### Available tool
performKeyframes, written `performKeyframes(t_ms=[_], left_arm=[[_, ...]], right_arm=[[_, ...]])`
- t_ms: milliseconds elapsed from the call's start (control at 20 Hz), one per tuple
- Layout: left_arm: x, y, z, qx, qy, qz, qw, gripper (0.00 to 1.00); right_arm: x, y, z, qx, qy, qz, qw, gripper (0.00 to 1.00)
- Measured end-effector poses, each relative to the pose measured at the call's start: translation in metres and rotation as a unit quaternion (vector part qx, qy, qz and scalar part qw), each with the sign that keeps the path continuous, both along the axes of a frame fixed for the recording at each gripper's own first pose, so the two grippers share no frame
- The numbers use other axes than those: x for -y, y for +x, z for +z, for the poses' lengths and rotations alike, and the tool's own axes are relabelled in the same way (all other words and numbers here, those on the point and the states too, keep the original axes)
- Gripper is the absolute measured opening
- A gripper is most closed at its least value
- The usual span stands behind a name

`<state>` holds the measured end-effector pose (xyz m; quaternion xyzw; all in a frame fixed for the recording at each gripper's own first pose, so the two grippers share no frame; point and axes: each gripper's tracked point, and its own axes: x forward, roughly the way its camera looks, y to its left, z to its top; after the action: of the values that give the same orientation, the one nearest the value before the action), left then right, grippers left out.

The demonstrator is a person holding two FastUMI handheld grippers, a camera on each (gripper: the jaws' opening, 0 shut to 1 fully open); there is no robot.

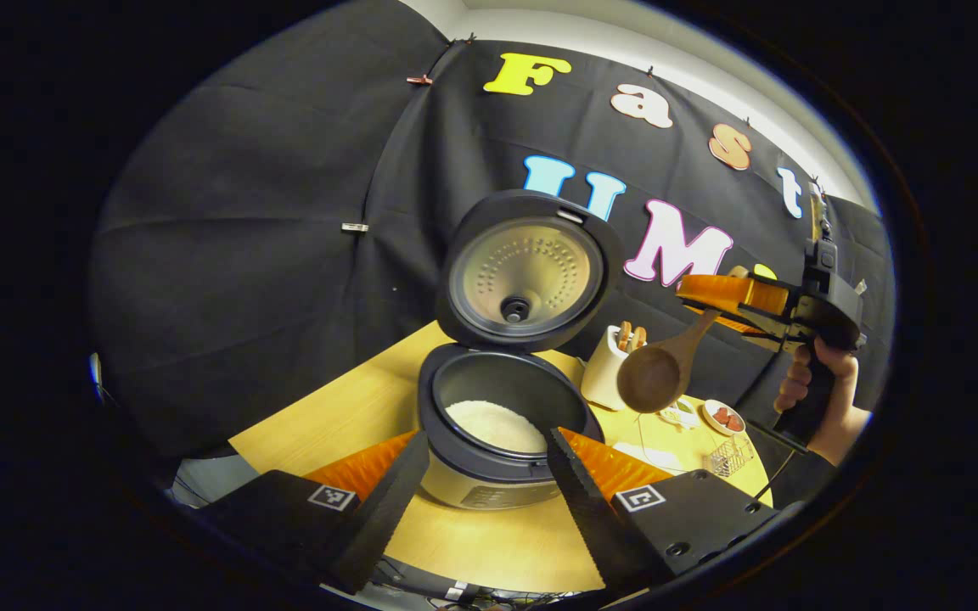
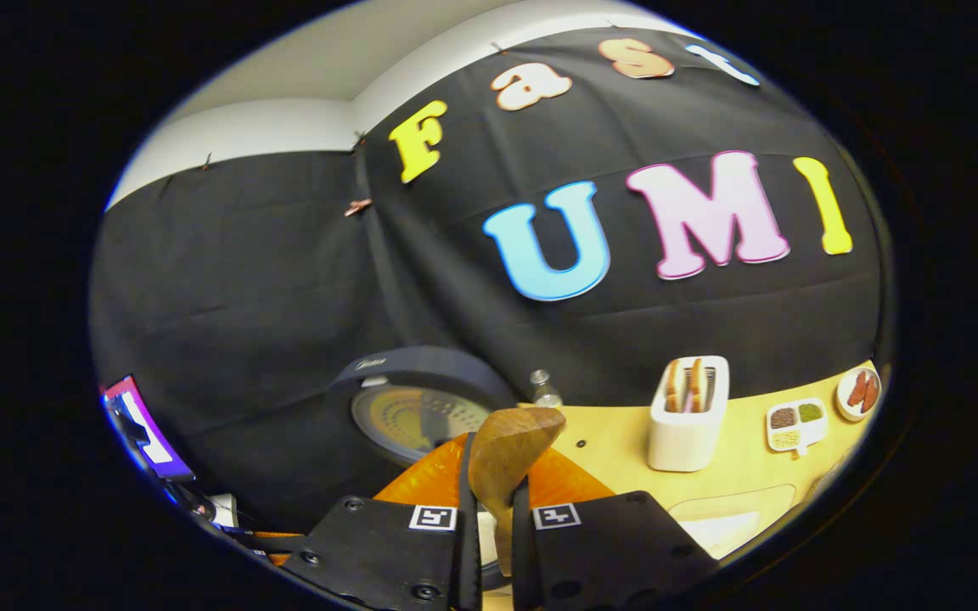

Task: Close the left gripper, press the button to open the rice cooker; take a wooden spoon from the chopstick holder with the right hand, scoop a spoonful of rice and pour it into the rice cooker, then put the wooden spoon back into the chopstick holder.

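The rice cooker stands on the wooden table with its lid swung up, and white rice lies in its pot. My left gripper is open, its fingers flanking the cooker's front. To the right, a hand holds my right gripper in the air, shut on the handle of a wooden spoon whose bowl hangs down beside the white chopstick holder. In the right gripper view the right gripper pinches the wooden spoon, with the cooker's lid behind it and the chopstick holder at the right.
Small dishes and a wire rack sit at the table's right end. A compartment dish, a round plate and a small jar stand near the back of the table.
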<state>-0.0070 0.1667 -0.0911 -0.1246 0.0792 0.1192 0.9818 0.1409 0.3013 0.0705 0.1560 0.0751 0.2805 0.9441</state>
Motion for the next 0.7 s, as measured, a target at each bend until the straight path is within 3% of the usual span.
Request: performKeyframes(t_ms=[200, 350, 700], left_arm=[[0.027, 0.017, 0.003, -0.002, 0.003, -0.024, 1.000, 0.95], [0.048, 0.031, 0.004, -0.006, 0.009, -0.038, 0.999, 0.95], [0.097, 0.058, 0.014, -0.009, -0.007, -0.047, 0.999, 0.95]], right_arm=[[0.094, 0.022, 0.015, -0.007, 0.038, -0.086, 0.996, 0.18], [0.170, 0.046, 0.013, -0.015, 0.056, -0.158, 0.986, 0.18], [0.333, 0.072, -0.001, -0.043, 0.118, -0.296, 0.947, 0.18]])
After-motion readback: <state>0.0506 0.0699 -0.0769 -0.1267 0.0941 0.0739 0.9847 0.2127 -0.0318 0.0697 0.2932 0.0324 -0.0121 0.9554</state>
